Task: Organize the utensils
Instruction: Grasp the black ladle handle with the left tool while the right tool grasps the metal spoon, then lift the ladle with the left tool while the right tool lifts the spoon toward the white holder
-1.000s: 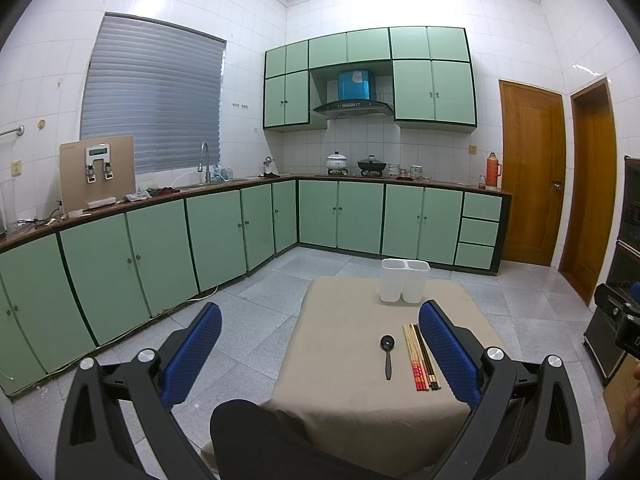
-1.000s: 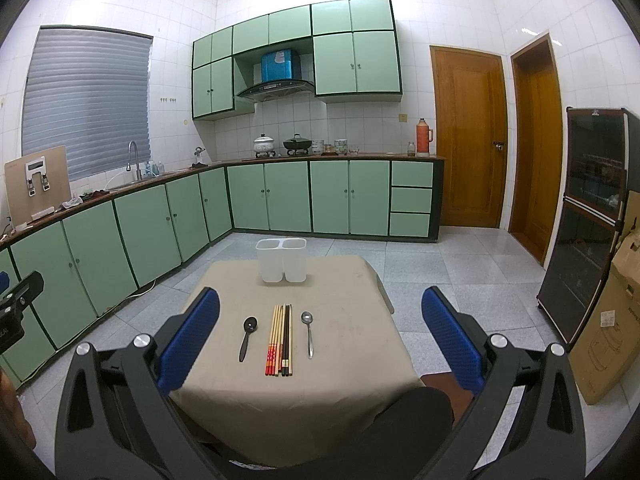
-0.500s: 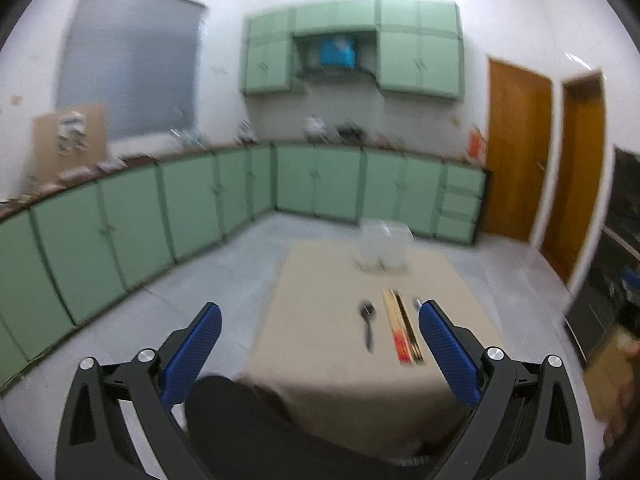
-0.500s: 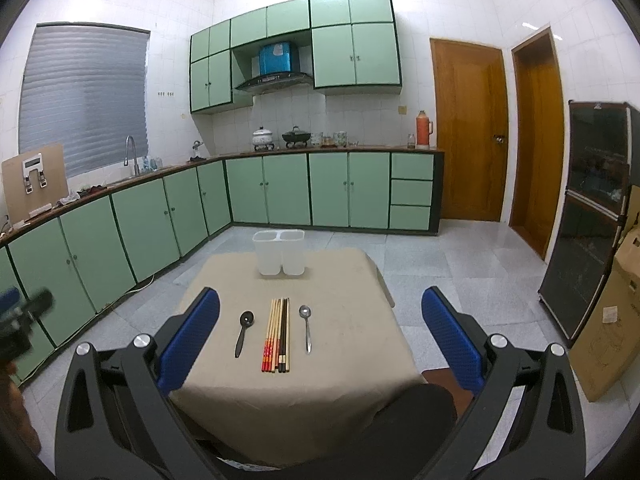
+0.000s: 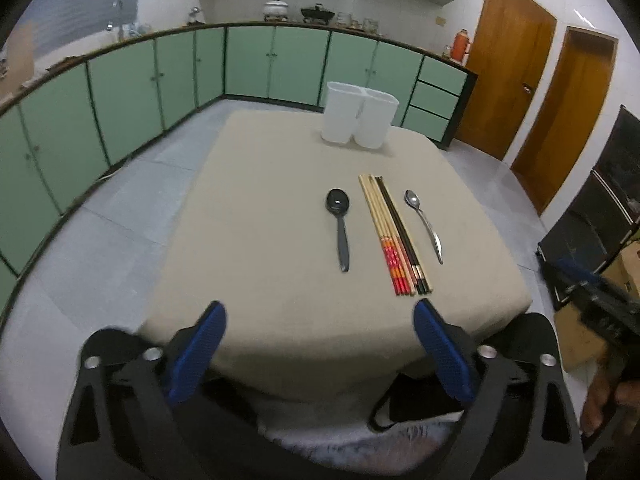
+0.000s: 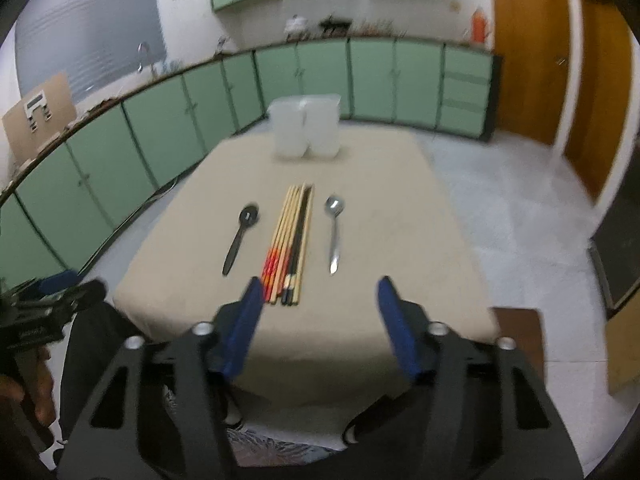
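Table (image 5: 280, 240) with beige cloth now fills most of both wrist views; one second ago it sat small and lower in frame, with upper cabinets and ceiling showing. Both cameras have since tipped downward and come closer. Right wrist view blurred, left wrist view fairly sharp

Green base cabinets (image 5: 132, 88) curve along the back and left, same as before. Two wooden doors (image 5: 520, 80) at right

White two-compartment holder (image 5: 358, 114) stands upright at the table's far edge, both compartments showing nothing inside from this angle. Position on the cloth unchanged

Bundle of chopsticks (image 5: 394, 236) lies flat mid-table, running near to far, sticks side by side and touching. Black spoon (image 5: 340, 224) lies just left of the bundle, apart from it, bowl toward the holder. Metal spoon (image 5: 424, 224) lies just right of the bundle, also apart, bowl toward the holder. None of the three has shifted from the earlier frames

Left gripper (image 5: 316, 312): blue pads spread wide, nothing between them, at the near table edge, in line with the black spoon

Right gripper (image 6: 320, 288): pads also spread, nothing held, over the near edge; its left pad (image 6: 250, 308) overlaps the near ends of the chopsticks in view, contact cannot be told
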